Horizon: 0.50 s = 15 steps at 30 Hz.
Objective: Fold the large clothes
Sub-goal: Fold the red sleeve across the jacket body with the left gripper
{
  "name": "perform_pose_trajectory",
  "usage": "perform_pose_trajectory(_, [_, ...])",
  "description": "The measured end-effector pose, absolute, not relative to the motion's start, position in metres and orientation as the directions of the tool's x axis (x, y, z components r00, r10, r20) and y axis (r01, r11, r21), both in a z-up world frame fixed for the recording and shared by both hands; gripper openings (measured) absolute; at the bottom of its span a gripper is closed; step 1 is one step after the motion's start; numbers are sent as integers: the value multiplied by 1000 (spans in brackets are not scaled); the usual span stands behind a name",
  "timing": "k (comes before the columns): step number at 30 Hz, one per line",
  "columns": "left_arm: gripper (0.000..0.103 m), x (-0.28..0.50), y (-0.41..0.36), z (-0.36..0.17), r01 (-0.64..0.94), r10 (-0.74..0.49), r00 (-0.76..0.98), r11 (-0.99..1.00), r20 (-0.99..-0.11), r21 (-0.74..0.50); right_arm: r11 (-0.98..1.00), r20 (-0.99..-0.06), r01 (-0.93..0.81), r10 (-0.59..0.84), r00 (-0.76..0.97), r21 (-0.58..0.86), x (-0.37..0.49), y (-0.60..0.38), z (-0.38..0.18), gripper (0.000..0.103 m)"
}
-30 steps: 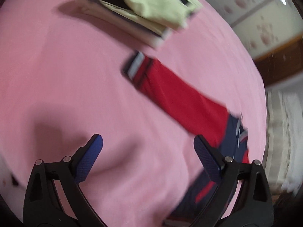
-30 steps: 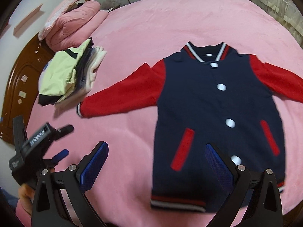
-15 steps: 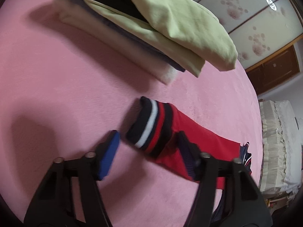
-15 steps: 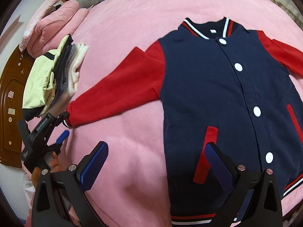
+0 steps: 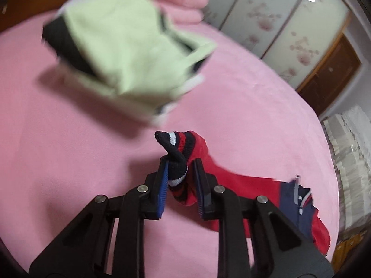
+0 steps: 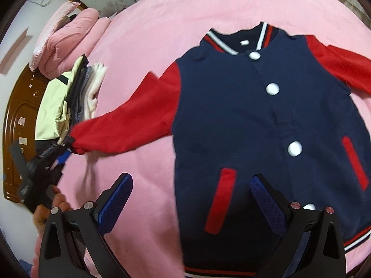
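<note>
We see the jacket [image 6: 266, 127] lying flat on the pink bed [image 6: 162, 23]. Our left gripper [image 5: 179, 173] is closing on the striped cuff [image 5: 176, 162] at nine o'clock. Our right gripper [image 6: 192, 199] hangs wide open at six o'clock.

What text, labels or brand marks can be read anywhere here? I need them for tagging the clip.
None can be read.
Left hand-held gripper: white lettering on its side, too blurred to read.
Headboard: small pale stickers, too small to read.
Jacket: pale neck label, no legible print.
Folded stack: no text visible.
</note>
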State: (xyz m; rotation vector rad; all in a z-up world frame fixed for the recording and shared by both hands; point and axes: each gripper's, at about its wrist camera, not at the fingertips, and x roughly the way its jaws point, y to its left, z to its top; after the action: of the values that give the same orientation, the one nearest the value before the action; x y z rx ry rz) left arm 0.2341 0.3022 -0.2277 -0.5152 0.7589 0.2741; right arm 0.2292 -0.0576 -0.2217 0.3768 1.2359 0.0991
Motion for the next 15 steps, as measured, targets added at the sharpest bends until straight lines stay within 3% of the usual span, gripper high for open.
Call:
perform_pose_trajectory(8, [18,256,151,-171,-184,-19,761,952,-649,-244,913,-850,114,313,424,393,241,-132,-205,103])
perform_pose_trajectory(15, [21,282,8,-189,-3,-149,659,979,-737,-201,911,-835,169,255,487,376,248,-212,-200,103])
